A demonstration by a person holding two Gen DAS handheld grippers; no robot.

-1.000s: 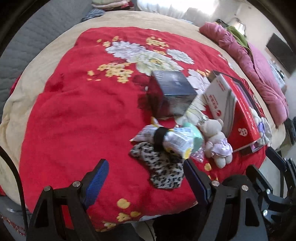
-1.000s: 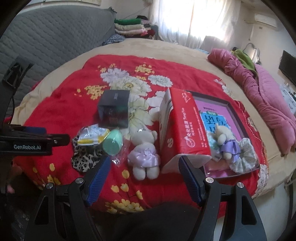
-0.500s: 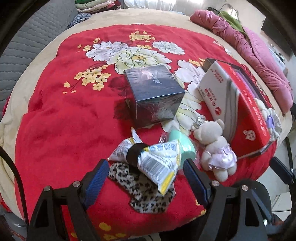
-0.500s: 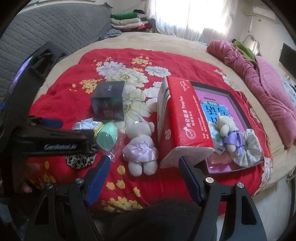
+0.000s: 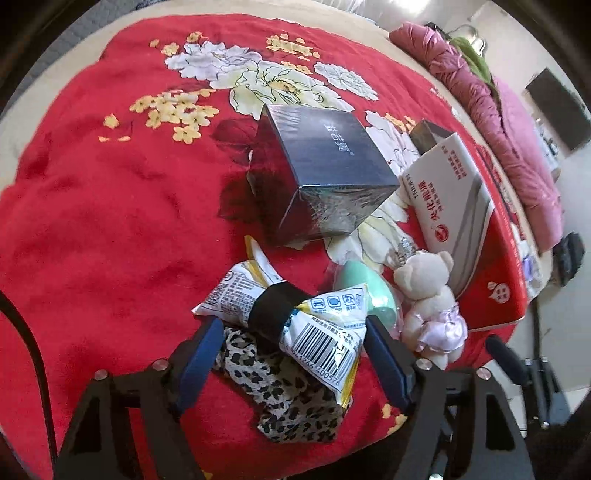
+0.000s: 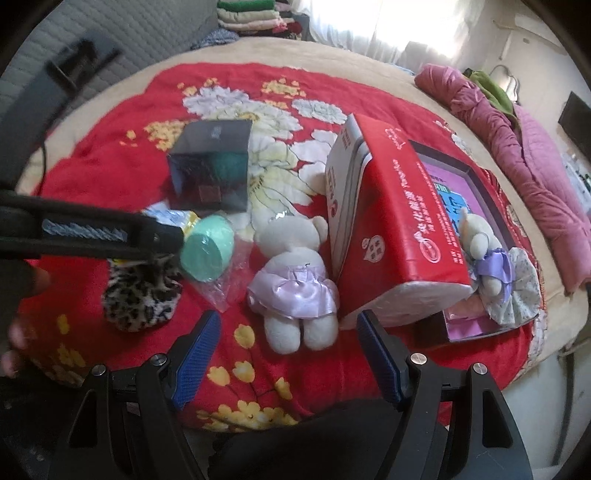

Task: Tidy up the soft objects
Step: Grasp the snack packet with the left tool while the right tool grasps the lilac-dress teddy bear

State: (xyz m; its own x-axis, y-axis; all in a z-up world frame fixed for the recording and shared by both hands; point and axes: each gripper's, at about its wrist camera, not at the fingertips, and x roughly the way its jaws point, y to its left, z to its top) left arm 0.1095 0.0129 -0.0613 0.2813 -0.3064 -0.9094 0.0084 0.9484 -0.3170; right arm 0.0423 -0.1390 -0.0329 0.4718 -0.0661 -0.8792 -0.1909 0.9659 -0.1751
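On the red flowered blanket (image 5: 92,206) my left gripper (image 5: 291,343) is open, its fingers either side of a white and yellow packet (image 5: 295,317) bound with a black band, which lies on a leopard-print scrunchie (image 5: 291,398). A mint sponge in clear wrap (image 5: 365,291) and a white teddy in a pink dress (image 5: 432,314) lie to its right. My right gripper (image 6: 288,350) is open just in front of that teddy (image 6: 295,280). A second teddy in purple (image 6: 484,247) and a floral scrunchie (image 6: 521,291) lie in the open pink box (image 6: 476,328).
A dark shiny cube box (image 5: 325,173) stands behind the packet. A red and white tissue pack (image 6: 388,221) leans on the pink box. A pink quilt (image 6: 535,155) lies along the bed's right side, folded clothes (image 6: 251,18) at the back.
My left gripper has moved forward and down, so its fingers now flank the packet. My right gripper has moved closer to the pink-dressed teddy. Both stay open.
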